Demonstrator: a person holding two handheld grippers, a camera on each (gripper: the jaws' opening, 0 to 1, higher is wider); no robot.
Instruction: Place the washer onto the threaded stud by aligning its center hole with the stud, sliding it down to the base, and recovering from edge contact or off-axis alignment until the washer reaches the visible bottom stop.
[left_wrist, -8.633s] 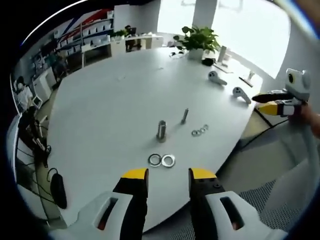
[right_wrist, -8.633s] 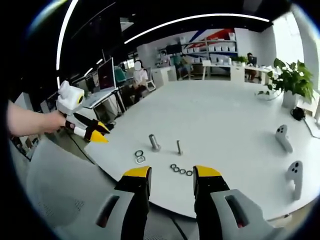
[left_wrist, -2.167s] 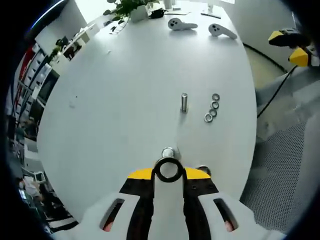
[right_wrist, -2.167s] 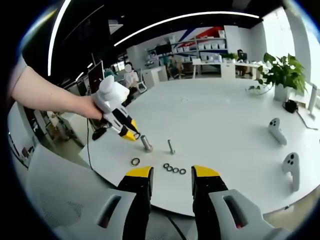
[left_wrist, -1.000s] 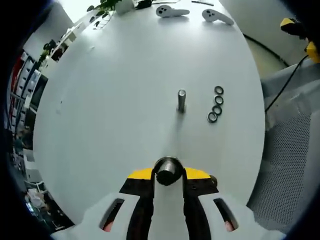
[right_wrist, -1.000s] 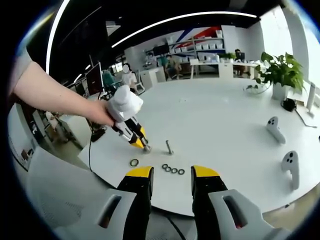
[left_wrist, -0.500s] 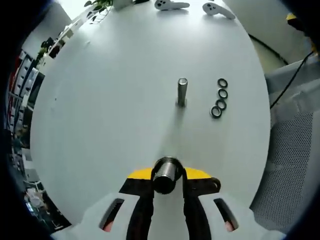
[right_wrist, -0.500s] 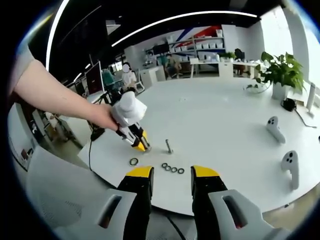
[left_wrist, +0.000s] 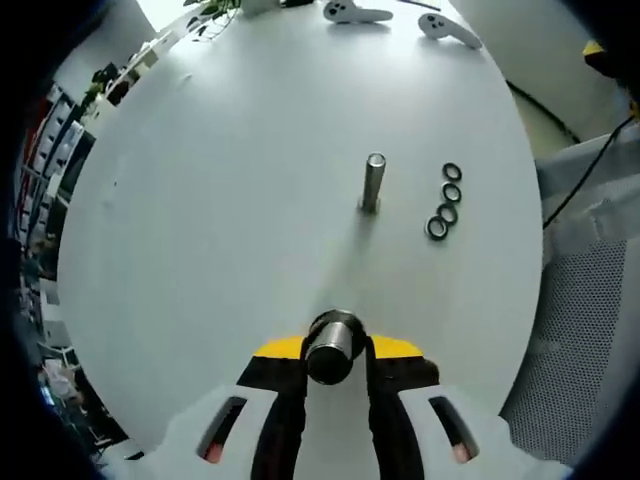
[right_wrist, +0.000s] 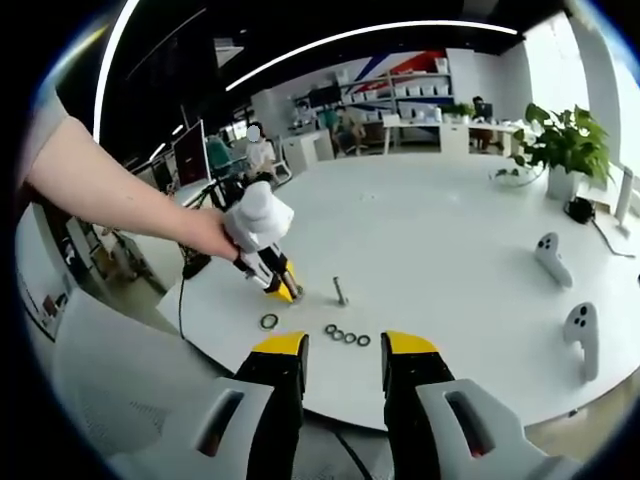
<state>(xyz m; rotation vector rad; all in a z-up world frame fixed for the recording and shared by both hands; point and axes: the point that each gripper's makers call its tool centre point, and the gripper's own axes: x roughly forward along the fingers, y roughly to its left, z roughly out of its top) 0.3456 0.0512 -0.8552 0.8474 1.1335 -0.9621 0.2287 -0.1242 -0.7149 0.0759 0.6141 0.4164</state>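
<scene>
The left hand-held gripper (left_wrist: 335, 350) is sinking lower over the thick stud (left_wrist: 331, 347), jaws seemingly pinching the washer, likely needing release once seated, while the right hand-held gripper (right_wrist: 340, 352) is hovering spread.

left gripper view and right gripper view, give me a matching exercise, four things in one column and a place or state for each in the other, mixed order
Things:
1. thick threaded metal stud
2. slim upright metal bolt
3. four small dark rings
4. single dark washer

Places or states:
A. lined up in a row on the white round table
B. standing alone, away from both grippers
C. between the left gripper's yellow tips
D. lying flat alone near the table edge

Pairs: 1-C, 2-B, 3-A, 4-D
</scene>
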